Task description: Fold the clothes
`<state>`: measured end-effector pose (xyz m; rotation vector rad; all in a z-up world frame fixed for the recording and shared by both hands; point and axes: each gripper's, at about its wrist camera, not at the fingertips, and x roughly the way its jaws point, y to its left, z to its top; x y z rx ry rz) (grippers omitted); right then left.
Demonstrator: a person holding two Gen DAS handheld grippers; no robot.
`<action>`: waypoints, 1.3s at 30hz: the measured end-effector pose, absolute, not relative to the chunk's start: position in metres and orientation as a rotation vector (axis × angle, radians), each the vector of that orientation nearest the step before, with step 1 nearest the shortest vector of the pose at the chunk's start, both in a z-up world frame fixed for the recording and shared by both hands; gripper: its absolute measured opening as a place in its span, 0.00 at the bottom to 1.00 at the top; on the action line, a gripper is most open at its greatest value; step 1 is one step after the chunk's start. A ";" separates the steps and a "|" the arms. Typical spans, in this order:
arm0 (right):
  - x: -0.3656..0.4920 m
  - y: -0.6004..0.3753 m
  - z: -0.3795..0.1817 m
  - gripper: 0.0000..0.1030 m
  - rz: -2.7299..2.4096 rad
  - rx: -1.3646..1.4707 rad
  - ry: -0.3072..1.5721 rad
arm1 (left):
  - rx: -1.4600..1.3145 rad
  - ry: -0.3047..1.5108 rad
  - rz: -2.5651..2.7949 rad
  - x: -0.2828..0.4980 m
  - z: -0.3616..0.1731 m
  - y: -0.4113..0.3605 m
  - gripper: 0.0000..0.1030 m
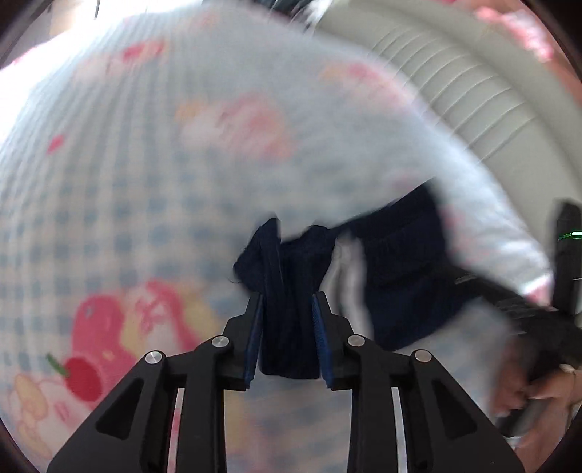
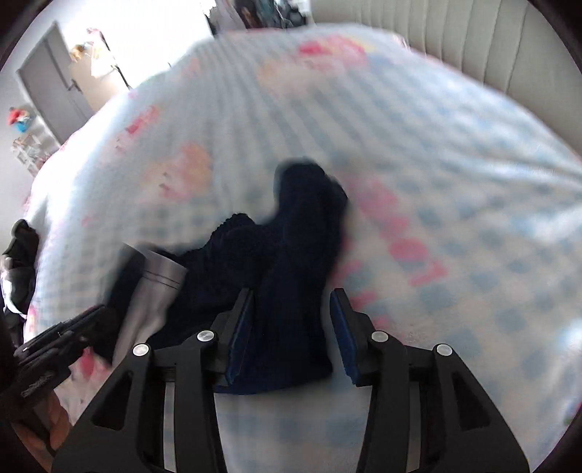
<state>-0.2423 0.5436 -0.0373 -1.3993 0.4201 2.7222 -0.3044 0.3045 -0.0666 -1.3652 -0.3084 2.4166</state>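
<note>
So both views are pretty motion-blurred, but here's what I can make out. The dark navy knitted garment with white side stripes (image 1: 396,262) is bunched up over a blue-and-white checked bedspread with pink cartoon prints (image 1: 127,174), sitting lower centre in each frame.

The left gripper (image 1: 287,338) has its blue pads pressed in on a gathered wad of the navy cloth, so I'd call that clamped. The right gripper (image 2: 291,327) has cloth between its fingers too, touching the left pad, but there's a visible gap on the right side, so I can't tell whether it's actually holding or just straddling the fabric.

Handling-wise: it looks soft, floppy and light, thick ribbed knit, not slippery. It'll sag and twist wherever it isn't supported, and a bunched pinch like this won't give a clean fold line. My guess is you'd want to grab it at an edge or corner, maybe the waistband or hem, one gripper each end, and stretch it flat on the bed first.

A cream ribbed padded headboard (image 2: 454,32) is along the upper right.
</note>
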 end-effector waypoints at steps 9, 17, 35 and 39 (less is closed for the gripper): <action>-0.218 0.499 -0.045 0.25 2.822 -1.420 0.246 | -1.235 -0.157 2.417 -0.283 -0.070 0.340 0.27; -0.213 0.501 -0.055 0.17 2.753 -1.514 0.224 | -1.287 -0.206 2.466 -0.272 -0.069 0.288 0.18; -0.157 0.268 0.029 0.59 2.932 -1.430 0.044 | -1.096 -0.009 2.839 -0.180 0.070 0.070 0.79; -0.133 0.214 0.051 0.71 2.989 -1.380 -0.045 | -1.089 0.041 2.914 -0.146 0.083 0.031 0.81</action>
